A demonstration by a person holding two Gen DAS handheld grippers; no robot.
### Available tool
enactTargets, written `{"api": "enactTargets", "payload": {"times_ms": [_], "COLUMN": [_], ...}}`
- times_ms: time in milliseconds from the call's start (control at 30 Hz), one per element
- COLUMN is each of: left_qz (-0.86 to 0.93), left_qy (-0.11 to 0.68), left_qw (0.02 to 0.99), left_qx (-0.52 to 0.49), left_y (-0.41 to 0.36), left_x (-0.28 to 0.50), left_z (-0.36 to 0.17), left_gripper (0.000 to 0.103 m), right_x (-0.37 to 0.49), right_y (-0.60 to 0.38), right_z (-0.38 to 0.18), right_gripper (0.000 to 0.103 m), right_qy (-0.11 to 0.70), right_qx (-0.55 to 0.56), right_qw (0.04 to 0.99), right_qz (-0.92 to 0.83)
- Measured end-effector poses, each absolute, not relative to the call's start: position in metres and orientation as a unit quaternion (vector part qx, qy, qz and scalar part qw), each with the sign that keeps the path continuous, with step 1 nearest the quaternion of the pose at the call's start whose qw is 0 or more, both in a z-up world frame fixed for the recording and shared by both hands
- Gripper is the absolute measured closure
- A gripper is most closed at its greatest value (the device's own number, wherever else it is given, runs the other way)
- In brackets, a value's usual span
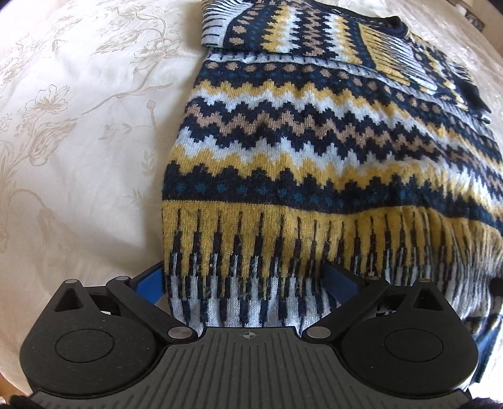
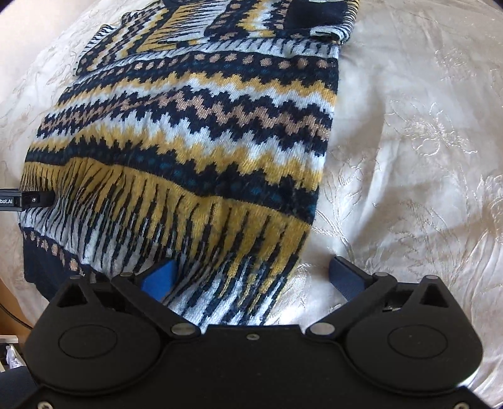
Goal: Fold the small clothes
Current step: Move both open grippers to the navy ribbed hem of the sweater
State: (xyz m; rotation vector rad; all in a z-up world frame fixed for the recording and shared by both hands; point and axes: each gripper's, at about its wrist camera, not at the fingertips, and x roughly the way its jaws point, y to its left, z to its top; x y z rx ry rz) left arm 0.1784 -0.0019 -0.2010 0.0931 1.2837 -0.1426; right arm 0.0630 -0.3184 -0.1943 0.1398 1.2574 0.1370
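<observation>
The sweater [image 1: 314, 151] lies flat on the cream embroidered bedspread [image 1: 78, 141], with both sleeves already folded in across the chest at the far end, so the step in hand looks like the lengthwise fold: bringing the hem up toward the collar. In the left wrist view the left gripper [image 1: 248, 283] sits at six o'clock with its blue fingers [image 1: 151, 283] spread wide on either side of the hem's striped band, the cloth running between them but not pinched, so it is released. In the right wrist view the right gripper [image 2: 254, 277] is likewise spread apart at six o'clock; one blue finger [image 2: 160, 278] touches the knit while the other rests over bare bedspread [image 2: 408, 157] just beside the sweater's right-hand edge (the corner of the hem pokes in between them, unclamped). A bit of the left gripper's black body shows at nine o'clock in that same view, against the hem's other side. My reading is that the next move calls for both grippers to close on the hem near its two corners, at even depth, then lift together and carry it toward twelve o'clock, keeping the edge level so the thick knit does not skew or bunch. The sweater's long axis runs from six to twelve o'clock in both views, hem nearest the grippers, and the dark collar [image 1: 396, 23] pointing away at about one o'clock in the left view.
</observation>
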Motion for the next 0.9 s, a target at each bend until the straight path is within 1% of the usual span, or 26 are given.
{"api": "enactTargets", "payload": {"times_ms": [233,400,633,700,767,900], "left_qz": [-0.066,-0.063,-0.090,-0.097,-0.107,-0.131], "left_qy": [0.593,0.570,0.557,0.549,0.535,0.517], "left_qw": [0.801,0.818,0.824,0.830,0.837,0.844], "left_qx": [0.041,0.039,0.041,0.035,0.040,0.060], "left_y": [-0.003,-0.003,0.002,0.006,0.010,0.023], "left_x": [0.179,0.171,0.156,0.149,0.136,0.107], "left_z": [-0.203,-0.208,-0.207,-0.200,-0.193,-0.184], "left_gripper": [0.000,0.000,0.000,0.002,0.009,0.009], "right_x": [0.060,0.051,0.029,0.023,0.014,-0.014], "right_y": [-0.316,-0.297,-0.287,-0.288,-0.286,-0.283], "right_z": [-0.200,-0.205,-0.206,-0.201,-0.194,-0.182], "right_gripper": [0.000,0.000,0.000,0.000,0.001,0.003], "right_qy": [0.579,0.555,0.522,0.515,0.511,0.492], "right_qx": [0.059,0.026,0.030,0.031,0.036,0.068], "right_qw": [0.811,0.831,0.852,0.857,0.859,0.868], "right_qz": [0.059,0.030,0.007,0.003,-0.005,-0.014]}}
